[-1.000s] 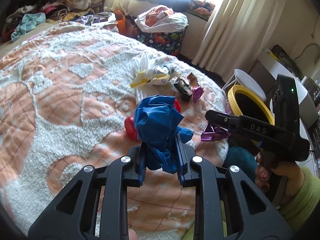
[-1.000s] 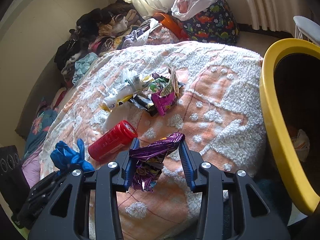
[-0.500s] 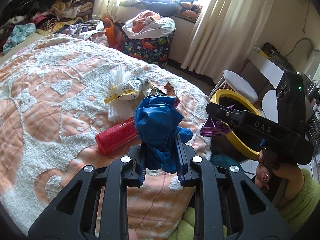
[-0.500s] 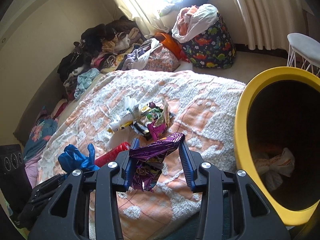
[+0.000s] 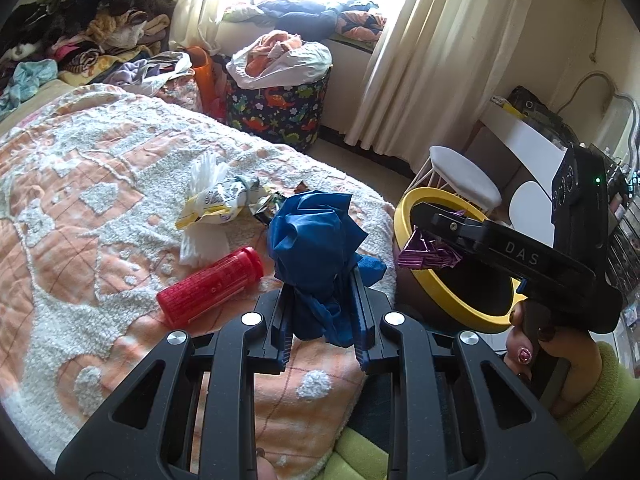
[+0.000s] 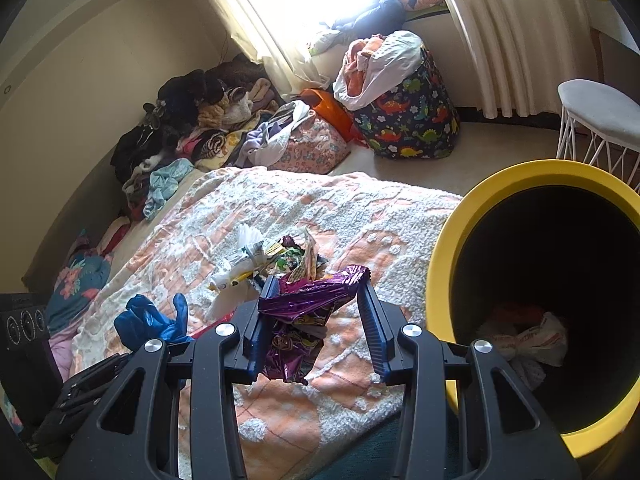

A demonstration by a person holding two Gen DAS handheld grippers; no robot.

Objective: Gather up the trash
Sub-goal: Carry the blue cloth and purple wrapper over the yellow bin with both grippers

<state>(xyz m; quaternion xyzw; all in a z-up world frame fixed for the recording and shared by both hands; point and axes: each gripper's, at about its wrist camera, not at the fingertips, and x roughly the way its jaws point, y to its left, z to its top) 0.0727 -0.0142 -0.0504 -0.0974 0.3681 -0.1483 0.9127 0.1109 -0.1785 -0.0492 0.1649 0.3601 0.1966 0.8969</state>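
Note:
My left gripper (image 5: 318,312) is shut on a crumpled blue plastic bag (image 5: 316,248), held above the bed's near edge. My right gripper (image 6: 316,320) is shut on a purple foil wrapper (image 6: 304,316), close to the rim of the yellow-rimmed bin (image 6: 440,256); the wrapper also shows in the left wrist view (image 5: 428,254) over the bin (image 5: 404,236). The bin holds a tied white bag (image 6: 528,340). On the bedspread (image 5: 80,184) lie a red canister (image 5: 210,292) and a heap of wrappers (image 5: 224,204).
A dinosaur-print hamper (image 5: 280,108) full of laundry stands by the window. Piles of clothes (image 5: 80,40) line the far side of the bed. A white wire stool (image 5: 464,176) stands behind the bin, next to a white desk (image 5: 520,136).
Both grippers have lifted and drawn back from the bed toward the bin, each keeping its load. The bin's opening now fills more of the right wrist view.

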